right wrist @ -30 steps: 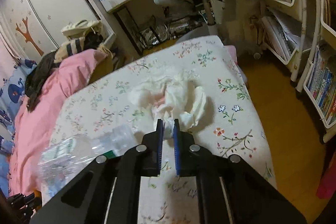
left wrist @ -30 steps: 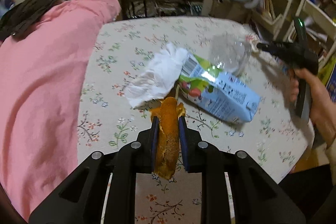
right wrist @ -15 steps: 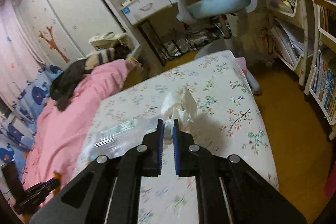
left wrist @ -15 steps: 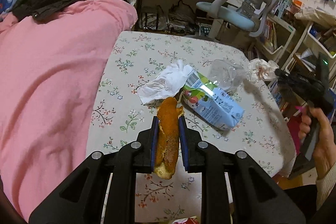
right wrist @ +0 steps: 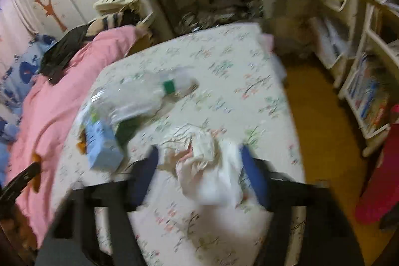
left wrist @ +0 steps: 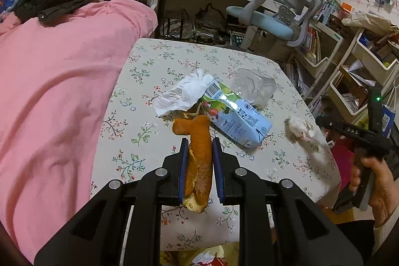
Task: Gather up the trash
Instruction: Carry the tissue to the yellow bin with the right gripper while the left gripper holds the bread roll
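Clamping a rough orange peel (left wrist: 199,161), the left gripper (left wrist: 199,148) faces a glossy carton (left wrist: 239,121) at one o'clock; the right gripper's (right wrist: 199,161) jaws, just opening, bracket crumpled tissue (right wrist: 212,166).

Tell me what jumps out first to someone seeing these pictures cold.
The orange peel clamped in the left gripper over the near part of the flowered table. Behind it lie a blue-green carton and white tissue. The right gripper, jaws just opened, frames a crumpled tissue near the table's right edge.
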A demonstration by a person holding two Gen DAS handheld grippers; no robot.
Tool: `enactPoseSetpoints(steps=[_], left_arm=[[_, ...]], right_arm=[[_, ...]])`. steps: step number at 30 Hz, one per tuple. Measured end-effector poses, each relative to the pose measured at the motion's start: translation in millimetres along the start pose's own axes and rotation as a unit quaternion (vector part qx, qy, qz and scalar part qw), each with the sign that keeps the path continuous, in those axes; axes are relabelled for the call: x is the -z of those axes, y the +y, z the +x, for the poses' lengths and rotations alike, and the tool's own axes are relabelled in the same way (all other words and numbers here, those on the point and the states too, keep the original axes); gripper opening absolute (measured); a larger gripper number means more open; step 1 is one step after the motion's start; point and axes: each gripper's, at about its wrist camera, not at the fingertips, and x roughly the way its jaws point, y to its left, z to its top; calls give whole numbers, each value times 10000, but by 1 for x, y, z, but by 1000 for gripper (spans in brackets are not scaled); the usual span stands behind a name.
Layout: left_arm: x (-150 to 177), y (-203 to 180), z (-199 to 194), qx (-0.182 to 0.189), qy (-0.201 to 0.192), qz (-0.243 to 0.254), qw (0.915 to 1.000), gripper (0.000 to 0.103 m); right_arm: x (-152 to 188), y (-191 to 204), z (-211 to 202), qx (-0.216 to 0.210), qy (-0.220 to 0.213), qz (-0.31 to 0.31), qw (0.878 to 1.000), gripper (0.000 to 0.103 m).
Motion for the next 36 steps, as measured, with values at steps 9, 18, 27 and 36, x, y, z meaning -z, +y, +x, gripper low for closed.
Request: enactPoseSetpoints(steps=[9,18,27,36], left_arm=[[-2,-3,1,-14,4,122,9999,18],[-5,-3,-5,85,-106,74,9999,18],[-3,-6,-20,-7,-333,31,9994,18],[25,-19,-41,-44,-450,45,9990,18]], right_arm=[[8,26,45,299,557,-698,9956,69],[12,30,24,-221,410,-749,9961,15],[15,52,-21,-947,-220,-662,9931,15],[34,72,-55,-1328,-653,-771,9860,15]])
